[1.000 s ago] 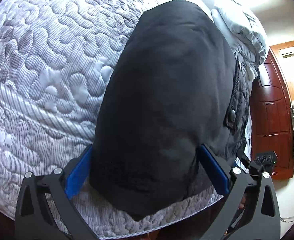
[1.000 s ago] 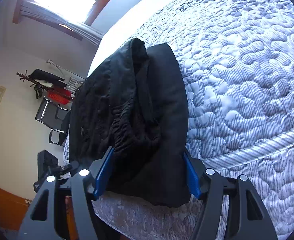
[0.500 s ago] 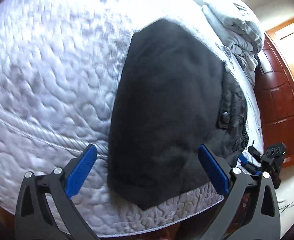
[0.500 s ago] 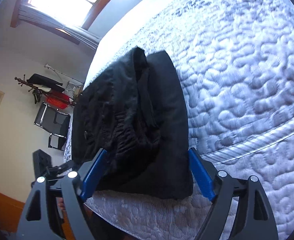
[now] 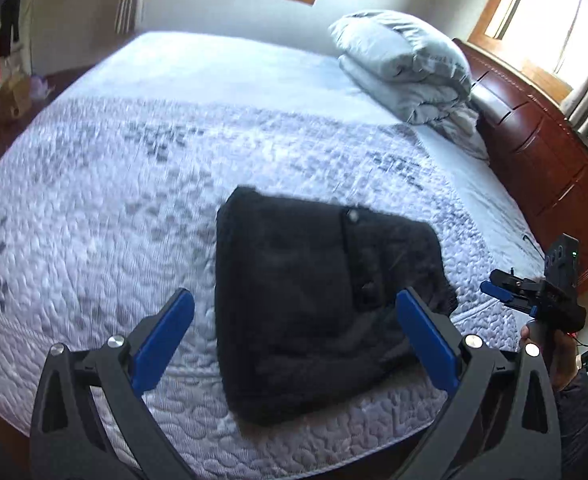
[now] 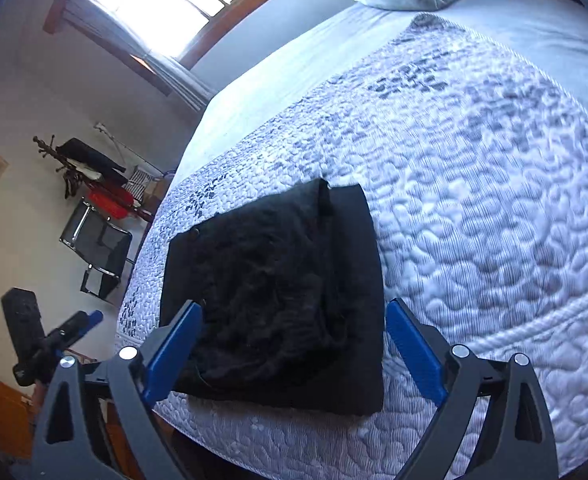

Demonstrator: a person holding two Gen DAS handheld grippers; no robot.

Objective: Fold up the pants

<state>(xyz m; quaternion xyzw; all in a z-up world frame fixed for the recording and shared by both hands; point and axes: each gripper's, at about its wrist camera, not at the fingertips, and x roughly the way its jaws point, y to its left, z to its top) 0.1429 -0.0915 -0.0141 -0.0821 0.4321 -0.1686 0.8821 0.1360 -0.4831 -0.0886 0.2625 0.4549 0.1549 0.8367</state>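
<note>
Black pants (image 5: pixel 318 312) folded, lying on bed (image 5: pixel 133 200) just ahead of both tongs. Left tongs (image 5: pixel 294 340) spread, empty. Right tongs (image 6: pixel 294 348) still opening, nothing pinched, about equally near.

We are holding the right gripper (image 6: pixel 294 350) above the folded black pants (image 6: pixel 277 300) lying near the bed's (image 6: pixel 494 208) near edge, its jaws opening, gripping nothing.

left tongs (image 5: pixel 294 336): black frame, blue pads, silver screws | right tongs (image 6: pixel 294 344): same | dark sleeve (image 5: pixel 574 404)
</note>
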